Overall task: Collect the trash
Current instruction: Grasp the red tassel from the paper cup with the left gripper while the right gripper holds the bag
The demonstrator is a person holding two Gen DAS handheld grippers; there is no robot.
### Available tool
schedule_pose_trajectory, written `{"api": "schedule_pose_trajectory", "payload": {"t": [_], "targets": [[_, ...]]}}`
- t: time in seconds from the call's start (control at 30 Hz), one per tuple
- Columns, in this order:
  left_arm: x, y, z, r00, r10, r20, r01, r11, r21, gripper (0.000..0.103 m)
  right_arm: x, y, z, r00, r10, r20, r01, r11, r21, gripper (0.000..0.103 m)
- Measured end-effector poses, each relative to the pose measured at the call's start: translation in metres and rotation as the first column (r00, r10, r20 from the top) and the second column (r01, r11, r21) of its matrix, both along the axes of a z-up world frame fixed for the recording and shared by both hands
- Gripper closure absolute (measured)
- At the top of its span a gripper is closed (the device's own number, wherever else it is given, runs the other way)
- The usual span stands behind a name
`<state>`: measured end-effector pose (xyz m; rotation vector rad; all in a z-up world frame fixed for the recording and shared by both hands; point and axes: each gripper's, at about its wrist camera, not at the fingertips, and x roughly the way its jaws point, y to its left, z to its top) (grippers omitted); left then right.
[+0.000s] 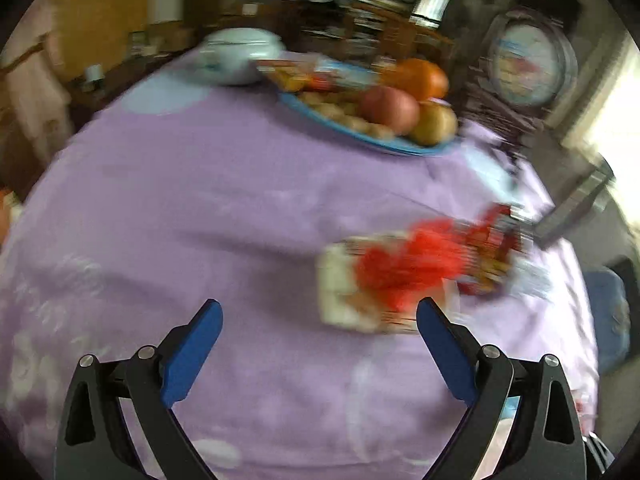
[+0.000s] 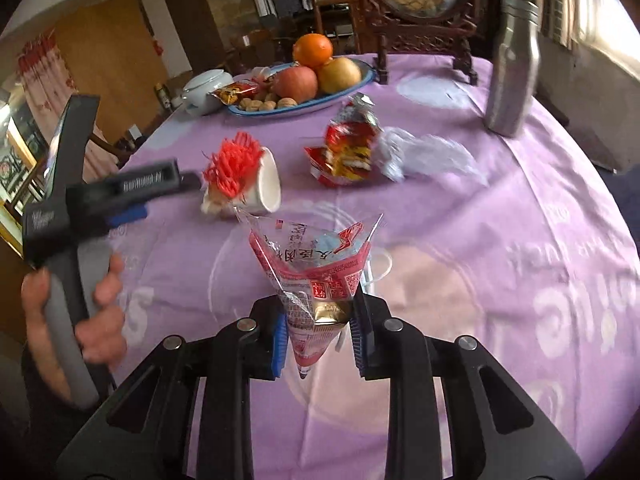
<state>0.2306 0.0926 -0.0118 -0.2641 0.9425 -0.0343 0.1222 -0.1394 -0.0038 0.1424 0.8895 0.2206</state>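
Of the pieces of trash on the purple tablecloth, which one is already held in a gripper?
The clear wrapper with red print: the right gripper is shut on its lower end. The red snack bag and crumpled clear plastic lie free beyond it.

- Left wrist view: looks forward and steeply down along the left gripper [image 1: 319, 312], whose blue fingers [image 1: 192, 356] frame the lower edge. It sits close above the purple tablecloth [image 1: 200, 208] and faces the fruit plate [image 1: 380, 142] at the far side. The picture is blurred.
- Right wrist view: looks forward and down along the right gripper [image 2: 318, 334], close over the tablecloth [image 2: 500, 240], facing the fruit plate [image 2: 304, 106]. The left gripper [image 2: 132, 216] and a hand [image 2: 92, 308] appear at its left edge.
- Shared: the tablecloth, the plate, a tipped white cup [image 1: 340, 284] [image 2: 264, 184] with red netting [image 1: 404, 272] [image 2: 232, 164], a red wrapper [image 1: 488, 252] [image 2: 348, 148] and a white lidded bowl [image 1: 236, 54] [image 2: 204, 90].
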Motion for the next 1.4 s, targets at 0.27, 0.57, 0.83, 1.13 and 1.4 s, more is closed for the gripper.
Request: {"api": "schedule_pose_trajectory", "payload": {"t": [0.27, 0.57, 0.83, 1.13, 1.4], "targets": [[0.011, -0.024, 0.007, 0.998, -0.044, -0.033, 0.046, 0.996, 0.076, 0.045, -0.022, -0.029, 0.010, 1.000, 0.023, -0.005, -0.022, 0.987, 0.160, 0.073], [0.041, -0.044, -0.009, 0.994, -0.066, -0.084, 0.078, 0.985, 0.151, 0.067, -0.031, -0.043, 0.012, 1.000, -0.013, 0.016, 0.010, 0.985, 0.174, 0.074], [0.047, -0.055, -0.002, 0.997, -0.071, -0.044, 0.079, 0.973, 0.217, 0.057, -0.033, -0.048, 0.007, 1.000, -0.013, -0.003, 0.013, 0.986, 0.167, 0.073], [0.047, -0.060, -0.007, 0.998, -0.045, -0.041, 0.055, 0.959, 0.278, 0.091, -0.032, -0.046, 0.009, 1.000, -0.016, 0.000, 0.015, 0.986, 0.167, 0.072], [-0.015, -0.052, 0.042, 0.991, -0.106, 0.077, 0.094, 0.984, 0.151, 0.091, -0.037, -0.046, 0.022, 0.997, -0.028, 0.070, 0.018, 0.990, 0.138, 0.072]]}}
